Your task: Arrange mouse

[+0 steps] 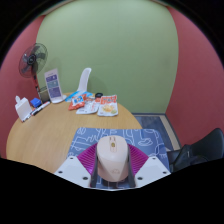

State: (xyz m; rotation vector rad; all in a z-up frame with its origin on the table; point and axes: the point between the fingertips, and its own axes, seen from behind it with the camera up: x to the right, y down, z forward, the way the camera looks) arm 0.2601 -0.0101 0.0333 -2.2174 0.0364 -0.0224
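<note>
Pink-padded gripper [112, 170] fingers are clamped on a pale beige plastic computer mouse [112, 160], held over a grey patterned mouse mat [100, 137] at the near edge of a round wooden table [40, 135]. Far across it lie colourful snack packets [97, 103], with a black fan [34, 60] at far left.

A mouse [112, 160] sits between the two fingers [84, 165] of the claw [112, 172], a pad close at each side of it. It rests on a mat [110, 136] that lies at the near edge of the round worktop [55, 125]. Beyond the mat, packets [95, 103] lie toward the far side of the worktop. To their left stand a box [51, 84] and a bottle [22, 107]. A fan [33, 58] stands behind them, off the worktop. A chair [200, 148] is at the right.
</note>
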